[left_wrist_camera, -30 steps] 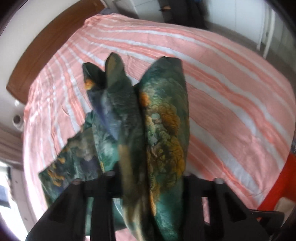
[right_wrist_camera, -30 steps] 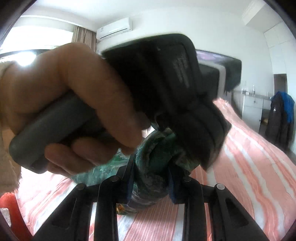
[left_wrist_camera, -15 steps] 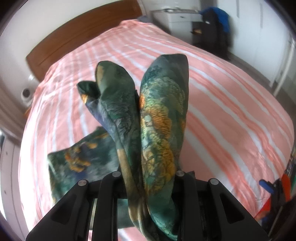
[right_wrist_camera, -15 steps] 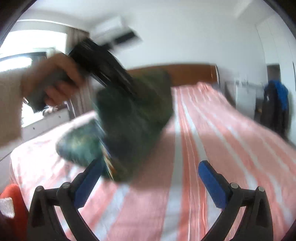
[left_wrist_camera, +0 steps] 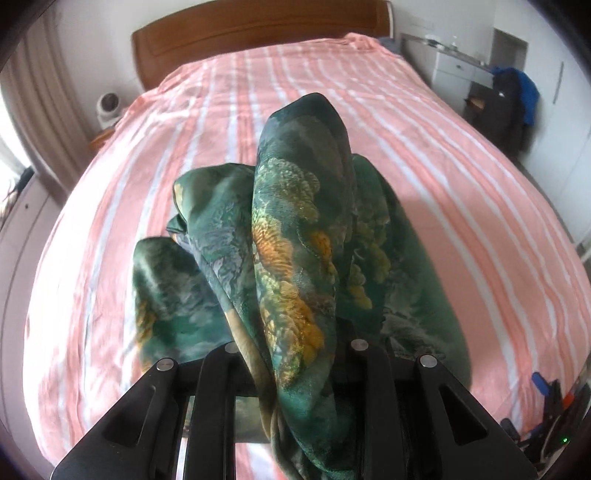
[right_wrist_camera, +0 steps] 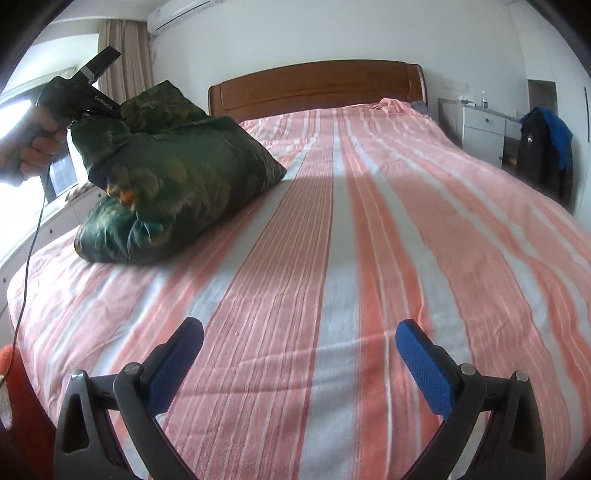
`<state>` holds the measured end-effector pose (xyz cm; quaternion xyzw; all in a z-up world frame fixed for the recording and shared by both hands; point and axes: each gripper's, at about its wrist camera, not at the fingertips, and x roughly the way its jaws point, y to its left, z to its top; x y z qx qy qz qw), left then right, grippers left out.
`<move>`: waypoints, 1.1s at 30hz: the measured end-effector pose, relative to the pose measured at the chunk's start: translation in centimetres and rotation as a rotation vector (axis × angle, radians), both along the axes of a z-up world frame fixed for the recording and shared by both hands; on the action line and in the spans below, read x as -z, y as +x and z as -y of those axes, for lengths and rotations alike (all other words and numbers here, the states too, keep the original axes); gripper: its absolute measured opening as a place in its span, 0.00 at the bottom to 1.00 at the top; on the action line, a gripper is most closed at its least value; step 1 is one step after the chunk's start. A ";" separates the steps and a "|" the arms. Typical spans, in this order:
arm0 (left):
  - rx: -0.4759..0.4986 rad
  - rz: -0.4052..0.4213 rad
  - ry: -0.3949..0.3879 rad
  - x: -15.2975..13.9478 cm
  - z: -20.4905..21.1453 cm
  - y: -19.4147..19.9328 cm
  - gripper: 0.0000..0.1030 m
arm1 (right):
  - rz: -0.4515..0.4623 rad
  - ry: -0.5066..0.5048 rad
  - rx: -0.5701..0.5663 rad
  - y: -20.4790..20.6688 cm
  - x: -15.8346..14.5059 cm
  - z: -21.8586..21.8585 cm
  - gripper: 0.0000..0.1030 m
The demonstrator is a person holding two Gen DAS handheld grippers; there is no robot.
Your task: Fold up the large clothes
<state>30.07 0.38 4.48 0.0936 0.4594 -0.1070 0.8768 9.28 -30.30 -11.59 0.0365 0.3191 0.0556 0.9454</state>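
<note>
Green garment (left_wrist_camera: 295,229) in left claw (left_wrist_camera: 291,354) blocks striped bed (left_wrist_camera: 461,192)

A bed (right_wrist_camera: 369,229) in pink and white stripes fills the room, its wooden headboard (right_wrist_camera: 314,83) against a white wall (right_wrist_camera: 332,33). Upper left, an air conditioner (right_wrist_camera: 181,13) hangs above a beige curtain (right_wrist_camera: 125,55) by a bright window (right_wrist_camera: 14,103). At right, a white cabinet (right_wrist_camera: 480,129), and a dark and blue jacket (right_wrist_camera: 545,147) hanging beside it.
</note>
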 end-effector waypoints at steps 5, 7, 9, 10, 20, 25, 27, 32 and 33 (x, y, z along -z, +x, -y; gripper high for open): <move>-0.038 0.000 -0.018 1.0 -1.5 0.9 0.21 | -0.015 -0.025 -0.028 0.3 0.6 -0.3 1.00; -0.054 0.001 -0.017 1.3 -2.2 1.1 0.21 | -0.028 -0.023 -0.031 0.5 1.0 -0.2 1.00; -0.065 0.002 -0.016 1.4 -2.6 1.2 0.21 | -0.035 -0.019 -0.031 0.7 1.1 -0.1 1.00; -0.071 0.003 -0.017 1.5 -2.9 1.4 0.21 | -0.038 -0.017 -0.030 0.8 1.2 0.0 1.00; -0.133 0.040 -0.033 0.6 -6.3 2.7 0.21 | -0.051 -0.017 -0.041 1.1 1.8 -0.3 1.00; -0.187 0.028 -0.040 2.2 -9.7 3.6 0.21 | -0.064 -0.031 -0.040 1.3 2.3 -0.7 1.00; -0.214 0.017 -0.060 3.2 -11.3 3.8 0.21 | -0.067 -0.041 -0.040 1.4 2.5 -0.9 1.00; -0.286 -0.075 -0.172 8.7 -15.3 5.1 0.25 | -0.069 -0.072 -0.039 1.7 3.1 -1.5 1.00; -0.303 -0.096 -0.202 10.1 -16.0 5.4 0.29 | -0.069 -0.078 -0.040 1.7 3.2 -1.6 1.00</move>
